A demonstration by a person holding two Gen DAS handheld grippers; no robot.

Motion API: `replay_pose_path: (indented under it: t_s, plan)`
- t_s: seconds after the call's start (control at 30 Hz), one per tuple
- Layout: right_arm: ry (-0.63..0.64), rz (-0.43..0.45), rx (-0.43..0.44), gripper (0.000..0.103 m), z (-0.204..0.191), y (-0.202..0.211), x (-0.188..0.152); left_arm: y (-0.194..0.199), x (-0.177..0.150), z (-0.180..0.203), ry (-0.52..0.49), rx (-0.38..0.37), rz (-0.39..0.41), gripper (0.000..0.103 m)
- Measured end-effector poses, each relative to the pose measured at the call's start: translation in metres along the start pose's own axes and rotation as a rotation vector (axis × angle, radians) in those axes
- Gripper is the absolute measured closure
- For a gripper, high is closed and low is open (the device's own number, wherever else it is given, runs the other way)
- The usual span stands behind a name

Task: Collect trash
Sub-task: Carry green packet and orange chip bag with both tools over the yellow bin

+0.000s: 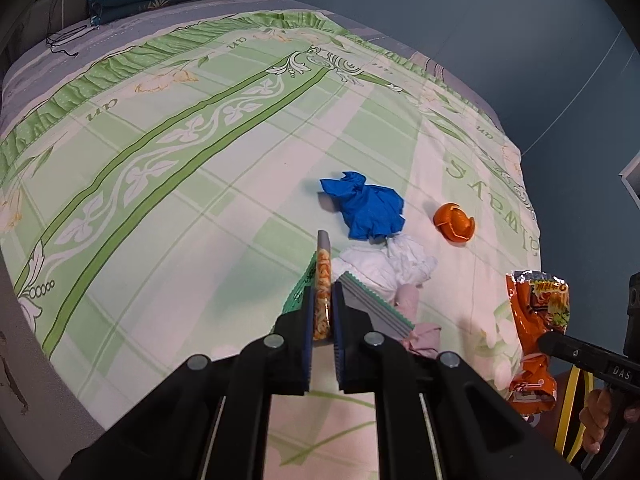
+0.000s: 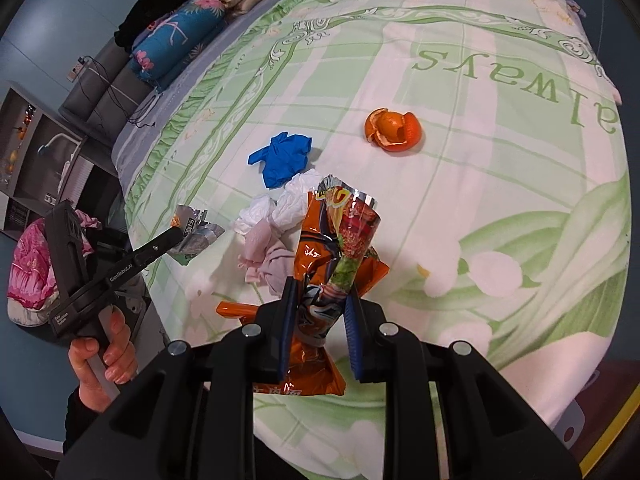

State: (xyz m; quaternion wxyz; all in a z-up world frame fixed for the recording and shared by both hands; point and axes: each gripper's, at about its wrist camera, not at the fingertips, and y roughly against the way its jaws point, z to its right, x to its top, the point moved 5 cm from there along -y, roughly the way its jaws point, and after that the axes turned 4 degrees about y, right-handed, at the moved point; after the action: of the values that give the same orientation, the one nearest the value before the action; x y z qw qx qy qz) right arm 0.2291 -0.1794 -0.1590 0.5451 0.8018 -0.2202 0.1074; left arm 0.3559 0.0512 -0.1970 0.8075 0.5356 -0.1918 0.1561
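Both tongs loaded — trash held above the bed.

Left tongs (image 1: 322,308) are closed on a flat green-edged wrapper (image 1: 323,280), held edge-on. Right tongs (image 2: 320,312) are clamped on an orange snack bag (image 2: 332,248), lifted clear of the green floral bedspread (image 2: 480,200). Lying on it — a blue glove (image 2: 282,156), orange peel (image 2: 394,130) and crumpled white tissues (image 2: 280,208) just beside the glove.

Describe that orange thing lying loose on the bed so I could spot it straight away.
Start at the green-and-white bedspread and find the big word "always" printed on it. Just beside that word lies the orange peel, a curled, cup-shaped piece. Unlike the nearby blue glove and white tissues, it stands alone, touching nothing.
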Motion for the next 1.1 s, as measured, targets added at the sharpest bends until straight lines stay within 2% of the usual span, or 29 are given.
replay_pose_path:
  t_s: [0.37, 0.77, 1.1]
  plan:
    - [-0.005, 0.058, 0.019, 0.082, 0.025, 0.046, -0.028, 0.027, -0.024, 0.044, -0.039, -0.032, 0.013, 0.095]
    - [-0.035, 0.134, -0.003, 0.082, 0.062, 0.099, -0.055, 0.037, -0.056, 0.115, -0.088, -0.134, 0.003, 0.095]
    - [-0.112, 0.213, -0.077, 0.082, 0.110, 0.149, -0.083, 0.052, -0.095, 0.198, -0.219, -0.259, -0.022, 0.095]
